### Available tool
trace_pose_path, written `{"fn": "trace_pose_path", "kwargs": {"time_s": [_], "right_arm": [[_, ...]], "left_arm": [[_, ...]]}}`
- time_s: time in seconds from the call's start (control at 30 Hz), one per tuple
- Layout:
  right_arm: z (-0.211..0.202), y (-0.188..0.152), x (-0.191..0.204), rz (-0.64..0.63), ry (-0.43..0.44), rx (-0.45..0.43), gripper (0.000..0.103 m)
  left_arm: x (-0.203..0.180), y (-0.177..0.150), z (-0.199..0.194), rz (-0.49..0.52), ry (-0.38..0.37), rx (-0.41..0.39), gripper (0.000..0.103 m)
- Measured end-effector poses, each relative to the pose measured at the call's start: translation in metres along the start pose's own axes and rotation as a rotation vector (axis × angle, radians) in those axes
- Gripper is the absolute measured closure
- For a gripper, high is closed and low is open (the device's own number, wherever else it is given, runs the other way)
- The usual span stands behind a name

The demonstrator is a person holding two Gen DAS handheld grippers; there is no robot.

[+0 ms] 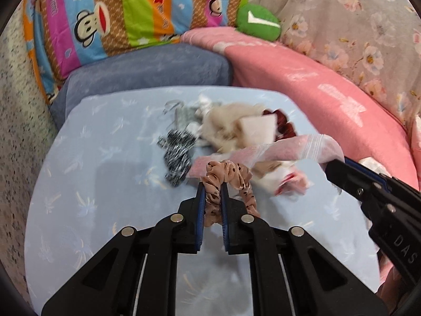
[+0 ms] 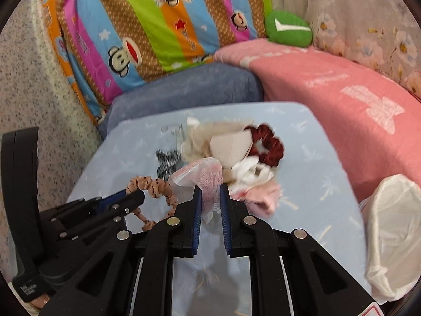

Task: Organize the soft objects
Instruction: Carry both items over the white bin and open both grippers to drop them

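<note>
Early in the sorting, by the look of it: most soft items still heaped near the far right part of the light blue sheet (image 1: 92,158), none visibly grouped. Left gripper (image 1: 212,184) clenched on a peach dotted scrunchie (image 1: 229,176), lifted just off the pile's near edge, gathered and crinkled, loop hanging loose. Right gripper (image 2: 211,188) clamped on a thin pink mesh bag (image 2: 205,176), limp and translucent. Left in the heap: cream fluffy piece (image 1: 223,123), dark red scrunchie (image 2: 265,144), black-and-white scrunchie (image 1: 176,155).
</note>
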State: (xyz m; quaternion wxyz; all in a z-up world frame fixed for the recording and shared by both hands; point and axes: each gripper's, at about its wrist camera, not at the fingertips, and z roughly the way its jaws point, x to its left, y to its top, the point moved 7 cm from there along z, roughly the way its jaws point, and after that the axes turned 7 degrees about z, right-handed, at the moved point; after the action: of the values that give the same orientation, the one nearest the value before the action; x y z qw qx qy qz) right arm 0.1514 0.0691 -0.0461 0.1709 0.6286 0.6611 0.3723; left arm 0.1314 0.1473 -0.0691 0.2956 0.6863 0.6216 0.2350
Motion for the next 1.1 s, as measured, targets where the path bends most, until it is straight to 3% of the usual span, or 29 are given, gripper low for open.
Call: {"fn": "trace_pose_path", "kwargs": {"time_s": [0.23,0.53,0.7,0.93,1.03,1.1], "right_arm": [[-0.068,0.044,-0.040,0.046,-0.036,-0.142,0.090],[-0.154,0.075,-0.145,0.137,-0.178,-0.270,0.090],[-0.182,0.071,-0.210,0.199,-0.260,-0.280,0.090],[-0.187,0.054,-0.273,0.274,-0.323,-0.237,0.086],[-0.187,0.050,-0.288,0.305,-0.344,-0.229,0.081],[-0.187,0.047,-0.294,0.320,-0.351,-0.225,0.075]], "left_arm": [[-0.048,0.031,-0.027,0.063,-0.075,-0.078,0.092],[-0.143,0.058,-0.046,0.166,-0.207,-0.132,0.092],[-0.204,0.063,-0.044,0.231,-0.295,-0.124,0.092],[-0.268,0.062,-0.031,0.287,-0.377,-0.087,0.090],[-0.285,0.058,-0.024,0.303,-0.399,-0.065,0.086],[-0.291,0.056,-0.021,0.298,-0.399,-0.061,0.067]]}}
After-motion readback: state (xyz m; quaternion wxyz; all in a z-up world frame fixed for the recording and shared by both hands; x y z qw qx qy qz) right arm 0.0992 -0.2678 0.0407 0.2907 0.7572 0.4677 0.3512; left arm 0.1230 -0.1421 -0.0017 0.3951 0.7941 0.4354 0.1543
